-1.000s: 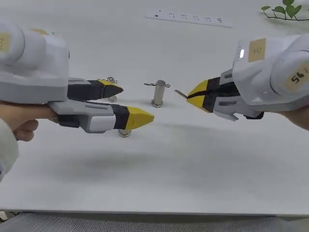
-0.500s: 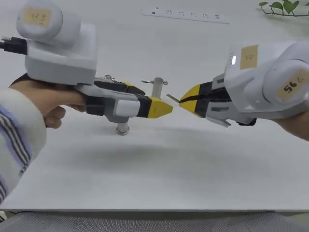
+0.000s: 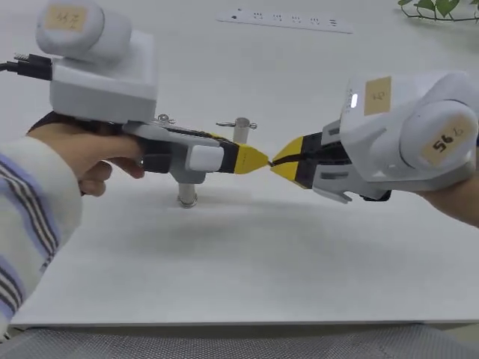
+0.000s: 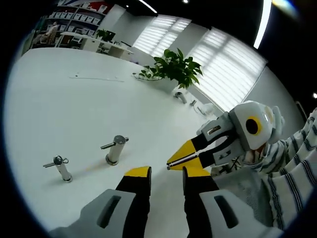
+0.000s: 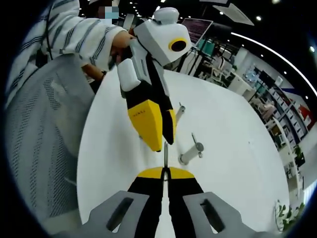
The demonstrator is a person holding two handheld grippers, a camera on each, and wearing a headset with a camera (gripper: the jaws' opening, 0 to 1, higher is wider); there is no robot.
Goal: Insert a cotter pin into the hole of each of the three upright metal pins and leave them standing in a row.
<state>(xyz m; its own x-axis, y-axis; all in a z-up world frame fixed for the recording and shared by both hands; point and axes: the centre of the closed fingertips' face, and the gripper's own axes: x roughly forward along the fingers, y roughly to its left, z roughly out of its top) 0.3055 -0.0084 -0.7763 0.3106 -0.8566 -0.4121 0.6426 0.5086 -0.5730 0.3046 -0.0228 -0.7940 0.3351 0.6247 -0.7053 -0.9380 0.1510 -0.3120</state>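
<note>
Cotter pin (image 5: 165, 155) between right jaws (tip outward)

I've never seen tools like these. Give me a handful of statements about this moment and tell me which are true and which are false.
1. The right gripper pinches a thin cotter pin. True.
2. The left gripper is clamped tight. False: in the left gripper view its jaws stand apart.
3. The metal pins lie flat on the table. False: they stand upright.
4. A power strip lies at the far side of the table. True.
5. The two grippers are far apart. False: their yellow tips nearly meet.
</note>
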